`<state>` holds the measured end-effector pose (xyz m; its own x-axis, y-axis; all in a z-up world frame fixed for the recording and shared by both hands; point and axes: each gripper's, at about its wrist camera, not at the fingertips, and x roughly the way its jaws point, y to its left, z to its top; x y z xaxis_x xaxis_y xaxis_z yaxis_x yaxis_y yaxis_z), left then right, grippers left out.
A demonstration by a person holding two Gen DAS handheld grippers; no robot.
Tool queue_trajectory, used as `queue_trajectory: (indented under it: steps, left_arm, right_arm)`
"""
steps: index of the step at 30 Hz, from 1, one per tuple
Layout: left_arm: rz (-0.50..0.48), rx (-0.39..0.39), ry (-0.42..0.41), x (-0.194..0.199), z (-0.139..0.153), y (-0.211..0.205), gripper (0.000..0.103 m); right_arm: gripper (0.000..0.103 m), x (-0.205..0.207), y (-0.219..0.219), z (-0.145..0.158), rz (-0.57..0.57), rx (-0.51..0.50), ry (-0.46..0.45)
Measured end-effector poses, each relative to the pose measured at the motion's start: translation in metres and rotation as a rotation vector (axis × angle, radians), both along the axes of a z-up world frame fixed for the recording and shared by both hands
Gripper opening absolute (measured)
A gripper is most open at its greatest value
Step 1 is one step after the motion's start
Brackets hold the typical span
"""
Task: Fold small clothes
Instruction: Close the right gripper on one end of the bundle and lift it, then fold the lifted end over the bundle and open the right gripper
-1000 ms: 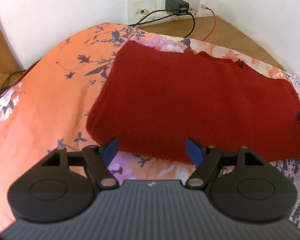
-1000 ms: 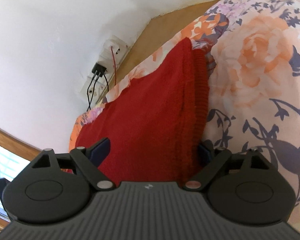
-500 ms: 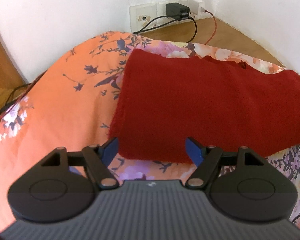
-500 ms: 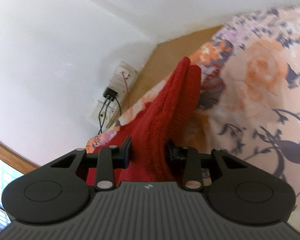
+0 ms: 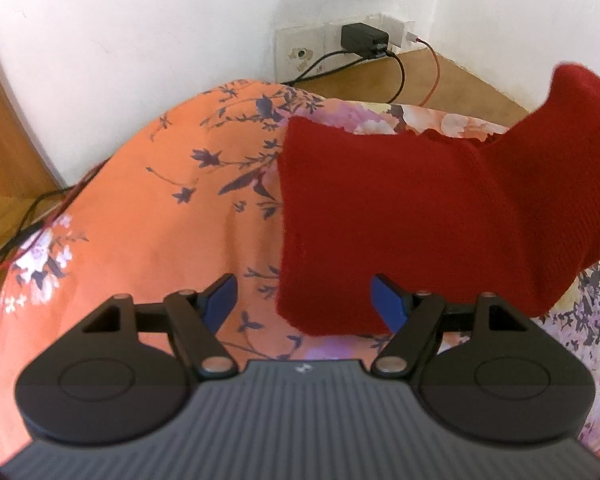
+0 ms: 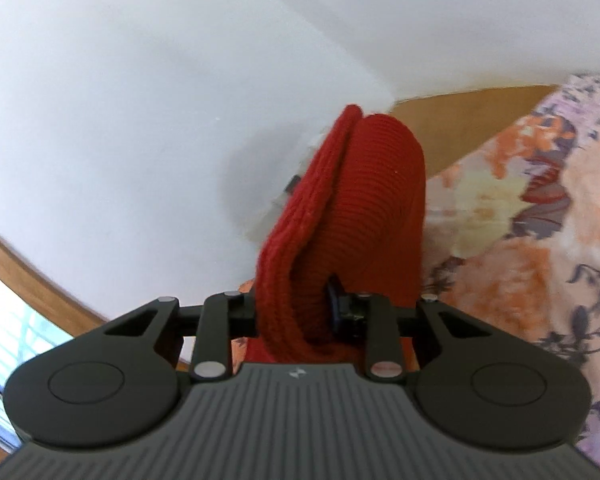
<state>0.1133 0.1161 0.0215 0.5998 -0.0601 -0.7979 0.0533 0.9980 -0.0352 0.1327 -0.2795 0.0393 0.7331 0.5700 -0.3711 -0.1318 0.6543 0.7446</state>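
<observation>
The knit (image 5: 400,216) is a deep red, fine-ribbed garment, thick and soft, with a slightly fuzzy edge. In the left wrist view most of it lies flat on the floral sheet (image 5: 160,208), ahead of the left gripper (image 5: 304,300) and reaching off to its right. Its near left corner sits between the blue fingertips (image 5: 222,300), nearer the right one and overlapping it. The left gripper's jaws stand wide apart and hold nothing. To the gripper's far right, the knit's end rises off the sheet in a tall fold that stands up against the white wall.

In the right wrist view the right gripper (image 6: 296,308) has its jaws drawn in close on a bunched double layer of the knit (image 6: 352,208). The cloth stands up straight ahead of the fingers, two ribbed edges pressed side by side, rounded at the top. The sheet (image 6: 520,240) lies below and to the gripper's right; that view is somewhat blurred.
</observation>
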Motion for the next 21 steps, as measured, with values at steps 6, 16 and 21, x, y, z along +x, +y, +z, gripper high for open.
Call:
queue_trajectory:
  steps: [6, 16, 21]
  left_arm:
    - [-0.003, -0.028, 0.005, 0.003, -0.003, 0.022, 0.075]
    - [0.005, -0.077, 0.011, 0.006, -0.007, 0.057, 0.075]
    - [-0.004, -0.083, -0.006, 0.007, -0.006, 0.061, 0.075]
  right_arm:
    - [0.029, 0.011, 0.053, 0.022, 0.055, -0.043, -0.031]
    - [0.024, 0.046, 0.155, -0.015, 0.195, -0.166, 0.072]
    - [0.023, 0.044, 0.201, -0.05, 0.247, -0.24, 0.114]
